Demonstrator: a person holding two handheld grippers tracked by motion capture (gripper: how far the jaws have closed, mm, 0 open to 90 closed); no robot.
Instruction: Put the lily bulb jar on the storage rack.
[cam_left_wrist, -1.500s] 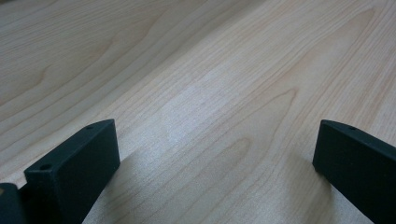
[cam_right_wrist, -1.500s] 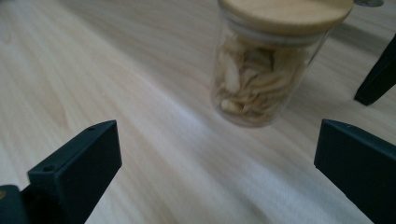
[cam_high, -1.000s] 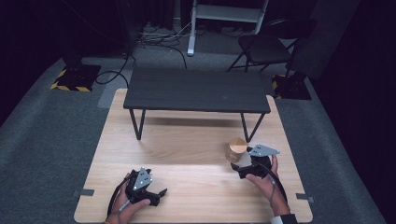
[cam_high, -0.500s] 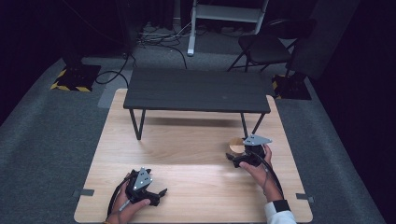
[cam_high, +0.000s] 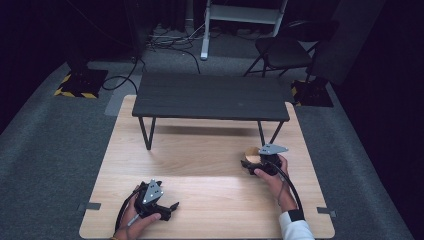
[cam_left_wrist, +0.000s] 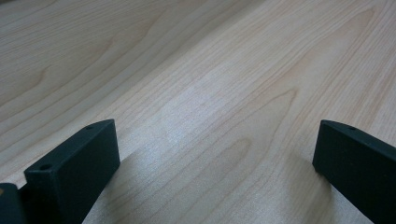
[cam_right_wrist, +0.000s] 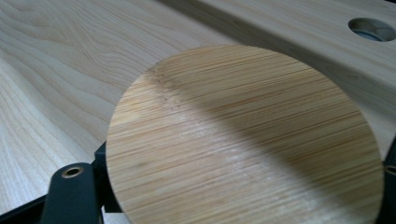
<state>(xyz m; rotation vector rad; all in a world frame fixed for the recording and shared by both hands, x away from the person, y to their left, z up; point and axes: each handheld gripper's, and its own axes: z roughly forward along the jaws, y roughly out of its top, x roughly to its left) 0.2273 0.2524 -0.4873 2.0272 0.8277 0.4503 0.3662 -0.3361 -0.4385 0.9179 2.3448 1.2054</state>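
Dark carpet and a tangle of cables surrounded a pale wooden table (cam_high: 200, 165), lit from above while the room beyond sat in shadow. Near the table's right edge lay a round bamboo disc (cam_right_wrist: 243, 140), its fine straight grain crossed by a band of shadow in the right gripper view. The right gripper (cam_high: 252, 162) was clamped on the disc, one black jaw pressed to each side of its rim; those jaws had just been closing, with the disc between them. From the high view the disc (cam_high: 251, 154) showed as a tan circle just ahead of the person's right hand (cam_high: 270, 172). Just beyond it stood a low black bench (cam_high: 210, 96) on thin angled legs, set across the far part of the table. Well apart, near the front left corner, the left gripper (cam_high: 167, 206) rested in the person's left hand (cam_high: 137, 220), its jaws wide apart over bare wood with nothing between them.
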